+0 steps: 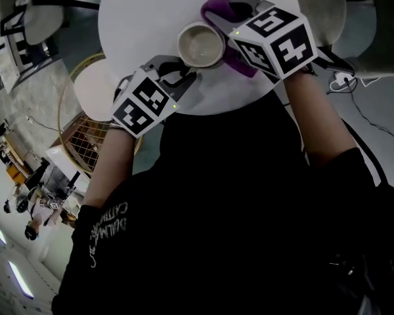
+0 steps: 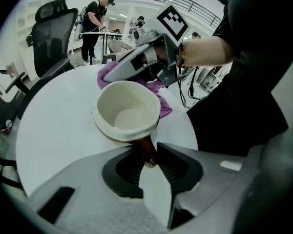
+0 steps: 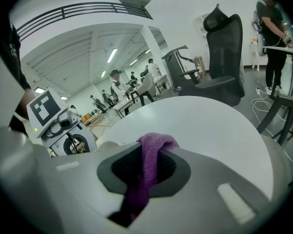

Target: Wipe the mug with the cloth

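**Head view.** A cream mug [image 1: 200, 44] stands upright on a round white table [image 1: 138, 18], between the two tools. The left gripper [image 1: 180, 71] reaches up to it from the lower left, its jaw tips at the mug's near side. The right gripper [image 1: 224, 17] comes in from the right. A purple cloth [image 1: 215, 6] is bunched at its tip, against the far right side of the mug, and a fold hangs out below the marker cube.

**Left gripper view.** The left gripper [image 2: 149, 165] is clenched on the mug's brown handle [image 2: 147, 149], which runs straight down into the narrow gap between its jaws. The mug [image 2: 127, 110] sits just ahead of the jaw tips, with its open mouth showing a pale inside. Beyond the mug, the right gripper [image 2: 136, 69] presses the cloth [image 2: 158, 89] against the far wall of the mug. A black office chair [image 2: 51, 33] stands past the table's far edge, and people stand further back in the hall.

**Right gripper view.** The right gripper [image 3: 151, 152] grasps the cloth [image 3: 147, 172]. A fold humps up over the jaw tips and the rest trails back between the pads. The table top [image 3: 210, 126] spreads out ahead of the jaws. The left gripper's marker cube [image 3: 43, 107] is off to the left. The mug cannot be made out clearly here.
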A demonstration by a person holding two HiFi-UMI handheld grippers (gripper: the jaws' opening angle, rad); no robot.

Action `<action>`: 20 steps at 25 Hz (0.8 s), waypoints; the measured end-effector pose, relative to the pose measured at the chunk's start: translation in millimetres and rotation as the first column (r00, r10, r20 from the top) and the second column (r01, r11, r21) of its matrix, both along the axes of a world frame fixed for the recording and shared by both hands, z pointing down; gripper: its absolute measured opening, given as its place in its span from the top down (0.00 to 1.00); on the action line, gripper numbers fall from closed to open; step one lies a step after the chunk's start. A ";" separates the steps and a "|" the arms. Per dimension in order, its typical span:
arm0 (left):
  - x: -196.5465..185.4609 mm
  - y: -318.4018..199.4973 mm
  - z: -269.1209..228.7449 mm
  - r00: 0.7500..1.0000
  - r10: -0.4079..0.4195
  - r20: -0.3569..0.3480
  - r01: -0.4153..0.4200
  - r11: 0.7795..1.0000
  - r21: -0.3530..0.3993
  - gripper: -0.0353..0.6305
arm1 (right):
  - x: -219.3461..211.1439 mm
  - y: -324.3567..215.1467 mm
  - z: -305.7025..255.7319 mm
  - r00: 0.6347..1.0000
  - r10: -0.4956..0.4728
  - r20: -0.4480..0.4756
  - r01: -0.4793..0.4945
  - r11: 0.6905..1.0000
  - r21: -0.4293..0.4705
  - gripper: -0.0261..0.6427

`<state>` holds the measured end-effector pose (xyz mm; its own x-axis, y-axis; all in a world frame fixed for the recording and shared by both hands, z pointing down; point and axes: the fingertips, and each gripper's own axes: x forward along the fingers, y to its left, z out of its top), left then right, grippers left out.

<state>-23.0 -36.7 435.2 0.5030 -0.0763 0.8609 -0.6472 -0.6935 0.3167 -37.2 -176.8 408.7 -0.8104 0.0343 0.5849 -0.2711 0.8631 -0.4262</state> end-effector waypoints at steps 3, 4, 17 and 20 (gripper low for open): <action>0.4 -0.2 0.0 1.000 -0.001 -0.002 0.001 1.000 -0.003 0.83 | -2.9 0.7 -1.9 1.000 -0.014 0.003 0.014 1.000 0.009 0.91; 0.6 -0.1 0.1 1.000 -0.001 -0.002 0.001 1.000 -0.005 0.83 | -3.6 0.8 -1.8 1.000 -0.015 0.003 0.015 1.000 0.008 0.91; -1.6 -0.8 2.8 1.000 -0.008 0.013 0.009 1.000 -0.029 0.83 | -16.1 4.3 -3.9 0.995 -0.096 -0.009 0.096 0.995 -0.015 0.92; -1.8 -2.1 3.9 1.000 -0.008 0.024 0.009 0.999 -0.049 0.83 | -20.5 4.8 -4.2 0.985 -0.170 -0.016 0.170 0.985 -0.013 0.92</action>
<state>-24.8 -38.7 439.1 0.4815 -0.0381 0.8756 -0.6607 -0.6723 0.3340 -57.7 -172.0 404.5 -0.7821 0.1776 0.5974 -0.1279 0.8924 -0.4327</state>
